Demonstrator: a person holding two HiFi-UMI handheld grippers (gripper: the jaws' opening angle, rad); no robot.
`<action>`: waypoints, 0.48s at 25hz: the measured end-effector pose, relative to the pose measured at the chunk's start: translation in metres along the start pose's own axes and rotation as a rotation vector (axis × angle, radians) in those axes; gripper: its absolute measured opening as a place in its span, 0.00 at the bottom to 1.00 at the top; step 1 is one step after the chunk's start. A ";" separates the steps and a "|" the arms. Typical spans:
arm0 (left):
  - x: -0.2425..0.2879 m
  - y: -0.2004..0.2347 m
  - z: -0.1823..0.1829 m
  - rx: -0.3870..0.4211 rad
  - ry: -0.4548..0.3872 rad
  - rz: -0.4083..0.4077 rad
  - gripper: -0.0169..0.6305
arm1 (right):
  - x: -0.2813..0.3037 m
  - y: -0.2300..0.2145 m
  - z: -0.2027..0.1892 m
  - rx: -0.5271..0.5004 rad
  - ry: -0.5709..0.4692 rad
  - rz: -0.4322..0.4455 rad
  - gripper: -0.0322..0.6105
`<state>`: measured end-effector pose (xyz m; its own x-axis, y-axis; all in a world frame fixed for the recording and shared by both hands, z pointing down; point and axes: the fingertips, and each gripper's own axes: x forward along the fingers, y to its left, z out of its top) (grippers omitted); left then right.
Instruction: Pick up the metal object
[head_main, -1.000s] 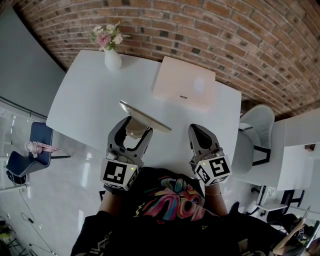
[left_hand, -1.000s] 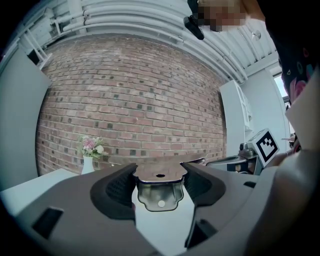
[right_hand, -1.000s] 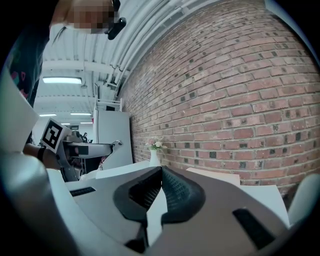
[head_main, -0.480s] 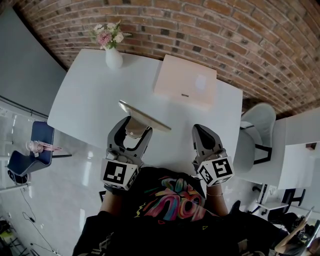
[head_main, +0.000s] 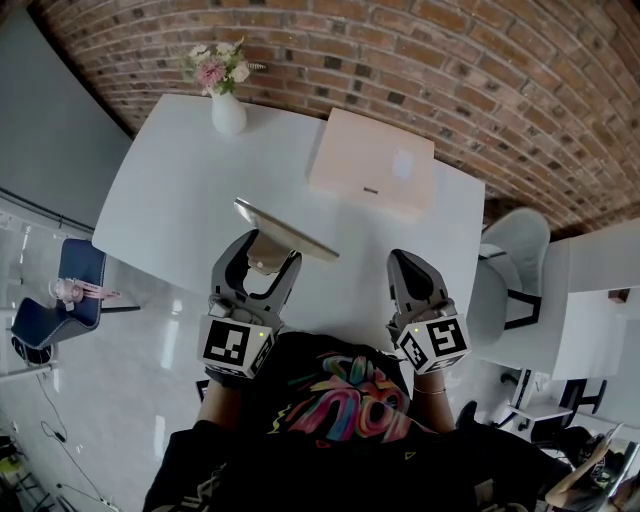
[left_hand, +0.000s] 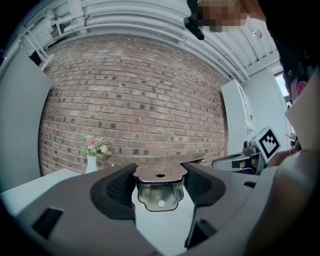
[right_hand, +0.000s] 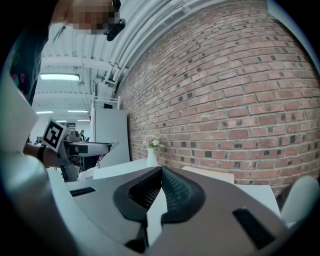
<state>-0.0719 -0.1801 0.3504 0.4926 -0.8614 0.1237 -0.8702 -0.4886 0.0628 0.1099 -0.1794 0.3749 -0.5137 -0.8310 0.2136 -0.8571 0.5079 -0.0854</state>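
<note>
Little has shifted in the last second: your metal object (head_main: 285, 229) has drifted a touch left and far, and your right gripper (head_main: 404, 262) has eased slightly right. The object is clamped in your left gripper (head_main: 268, 252) and appears to hang clear above the near part of the white table (head_main: 180, 190).

The grip is the risk. The jaws pinch only a small bracket tab, while the flat plate runs out to both sides, further to the right. A quick swing or tilt could make it pivot between the pads or slip out.

Only the left gripper view shows the pads pressed on that tab (left_hand: 160, 187), with its small holes. Only the head view shows the plate's full length. Your right gripper's jaws are together on nothing, as its own view (right_hand: 159, 181) confirms. The flower vase (head_main: 227, 115) and the pale box (head_main: 370, 165) sit well apart on the far side.
</note>
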 end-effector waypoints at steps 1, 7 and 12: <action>0.000 0.001 0.000 0.001 0.000 0.002 0.48 | 0.000 0.000 0.000 -0.001 -0.001 0.001 0.08; 0.001 0.003 0.001 -0.003 0.001 -0.004 0.48 | 0.000 0.001 0.000 0.000 0.002 0.001 0.08; 0.000 0.003 0.001 0.002 0.002 -0.010 0.48 | 0.001 0.003 -0.002 0.000 0.010 0.007 0.08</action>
<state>-0.0743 -0.1822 0.3498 0.5009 -0.8565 0.1248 -0.8655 -0.4972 0.0617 0.1075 -0.1781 0.3770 -0.5196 -0.8249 0.2227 -0.8534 0.5140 -0.0868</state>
